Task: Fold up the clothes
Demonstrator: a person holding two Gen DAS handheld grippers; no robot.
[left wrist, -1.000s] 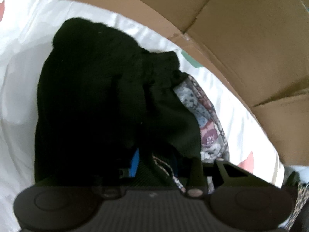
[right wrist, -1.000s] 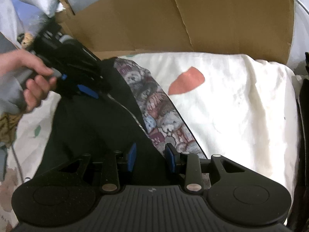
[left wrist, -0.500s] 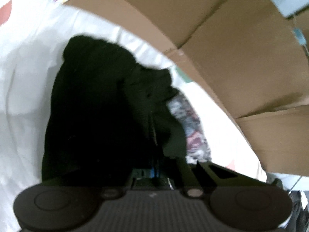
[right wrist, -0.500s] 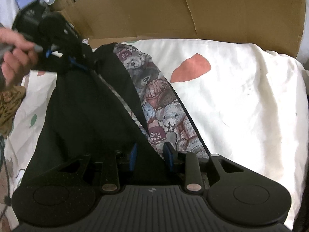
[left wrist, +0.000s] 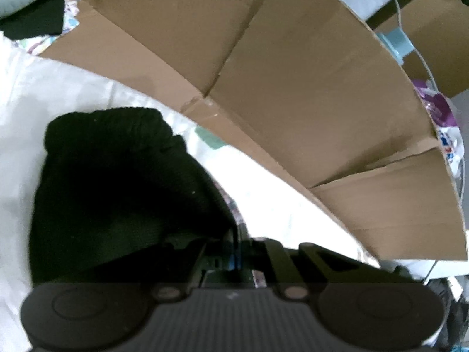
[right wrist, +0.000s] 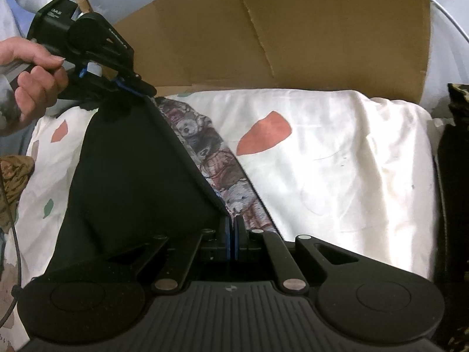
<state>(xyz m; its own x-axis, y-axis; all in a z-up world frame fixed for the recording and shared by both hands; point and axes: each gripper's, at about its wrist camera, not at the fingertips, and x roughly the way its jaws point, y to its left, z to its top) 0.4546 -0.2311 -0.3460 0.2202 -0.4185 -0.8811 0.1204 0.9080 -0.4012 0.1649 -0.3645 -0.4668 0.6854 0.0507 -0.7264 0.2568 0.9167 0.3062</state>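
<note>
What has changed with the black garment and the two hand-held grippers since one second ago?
Both hand-held grippers closed on the black garment: the right just pinched its near edge, the left gripped the far corner and lifted it, pulling the edge taut. The white sheet and cardboard stayed unchanged.

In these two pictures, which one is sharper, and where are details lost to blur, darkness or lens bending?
Right wrist view: sharp; the bear print on the black garment reads clearly, and the white sheet looks bright. Left wrist view: soft and blurred; the garment is a featureless dark mass, and the cardboard edge bows from the fisheye lens.
</note>
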